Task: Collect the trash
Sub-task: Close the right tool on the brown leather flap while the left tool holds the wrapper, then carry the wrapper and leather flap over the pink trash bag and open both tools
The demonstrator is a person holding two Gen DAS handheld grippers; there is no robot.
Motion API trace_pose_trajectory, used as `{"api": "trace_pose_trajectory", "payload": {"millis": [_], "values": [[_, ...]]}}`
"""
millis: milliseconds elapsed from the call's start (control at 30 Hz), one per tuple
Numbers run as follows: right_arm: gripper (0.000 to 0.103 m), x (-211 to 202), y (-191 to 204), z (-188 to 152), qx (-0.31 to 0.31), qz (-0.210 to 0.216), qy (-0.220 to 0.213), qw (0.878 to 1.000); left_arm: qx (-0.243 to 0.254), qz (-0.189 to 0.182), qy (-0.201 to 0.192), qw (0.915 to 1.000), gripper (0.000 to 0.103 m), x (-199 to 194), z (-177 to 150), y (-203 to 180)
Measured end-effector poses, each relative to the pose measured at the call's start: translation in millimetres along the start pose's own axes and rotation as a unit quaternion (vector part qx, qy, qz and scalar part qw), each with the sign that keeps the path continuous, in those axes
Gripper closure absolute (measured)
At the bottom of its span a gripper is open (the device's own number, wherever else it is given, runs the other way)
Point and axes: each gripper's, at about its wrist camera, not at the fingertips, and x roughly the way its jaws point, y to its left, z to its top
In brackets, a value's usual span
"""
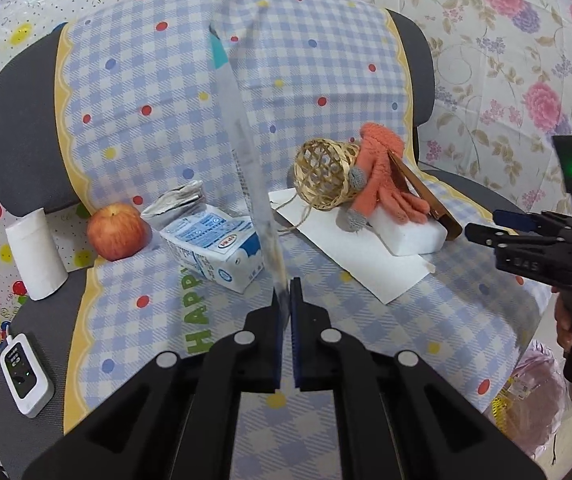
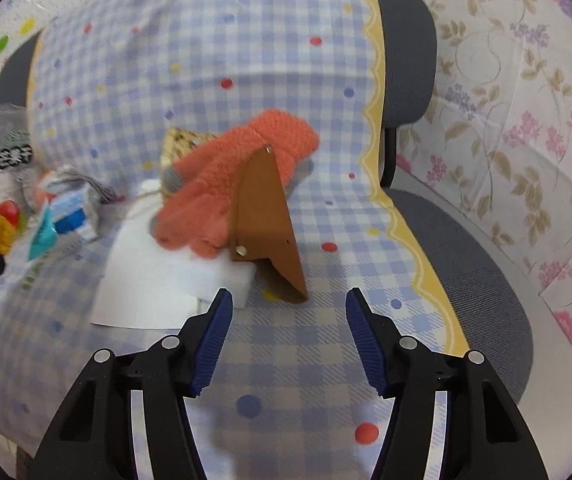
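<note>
My left gripper point(image 1: 287, 296) is shut on a flat grey snack wrapper point(image 1: 242, 132) with a teal corner, held edge-on above the chair seat. In the right wrist view the wrapper point(image 2: 10, 152) shows at the far left. A crushed blue-and-white milk carton point(image 1: 214, 246) lies on the checked cloth beside a red apple point(image 1: 116, 232); the carton also shows in the right wrist view point(image 2: 76, 210). My right gripper point(image 2: 287, 320) is open and empty, just in front of a brown card stand point(image 2: 270, 224); it appears at the right edge of the left wrist view point(image 1: 485, 228).
An orange glove point(image 2: 238, 172) lies over a white foam block point(image 2: 206, 276) on a white sheet point(image 2: 138, 296). A woven ball point(image 1: 321, 174) sits behind it. A white roll point(image 1: 36, 254) and a small white device point(image 1: 26, 372) sit at the left. A pink bag point(image 1: 533, 384) hangs low right.
</note>
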Motion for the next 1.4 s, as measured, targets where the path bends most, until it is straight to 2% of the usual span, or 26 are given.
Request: {"api": "trace_pose_trajectory", "payload": {"millis": [133,200,267,433,567,900,1033,1100,1133,1200,1267,1400], "values": [[0.045,25,-7,1,-0.008,-0.001,0.016,1.0,-0.004,-0.003,0.008,1.0,0.102,8,-1,1],[0.056,32,-10,3,-0.011,0.0,0.018,1.0,-0.007,-0.006,0.011,0.9999,0.102,11,-1,1],[0.06,39,-15,6,-0.002,0.013,0.025,1.0,-0.007,-0.007,0.013,0.9999,0.102,13,-2,1],[0.058,37,-24,4,0.021,0.063,0.021,0.998,-0.009,-0.007,0.017,0.9998,0.102,16,-4,3],[0.049,28,-24,7,0.035,0.091,0.002,0.995,-0.004,-0.005,0.02,0.9998,0.102,18,-4,0],[0.05,40,4,50,-0.002,0.047,-0.02,0.999,-0.007,0.002,0.017,0.9998,0.102,26,5,0],[0.059,56,26,62,-0.038,0.013,-0.012,0.999,-0.009,-0.002,0.02,0.9998,0.102,30,6,0],[0.07,67,34,65,-0.048,-0.007,-0.001,0.999,-0.01,-0.003,0.02,0.9997,0.102,30,6,1],[0.072,70,35,66,-0.05,-0.026,0.001,0.998,-0.011,-0.004,0.02,0.9997,0.102,30,6,1],[0.095,67,33,67,-0.038,-0.036,-0.009,0.999,-0.011,-0.005,0.018,0.9998,0.102,30,6,2],[0.097,52,21,69,-0.012,-0.043,-0.031,0.999,-0.007,-0.006,0.012,0.9999,0.102,25,6,1],[0.098,12,-17,62,0.045,-0.011,-0.061,0.997,-0.003,-0.02,-0.001,0.9998,0.102,9,5,-5]]}}
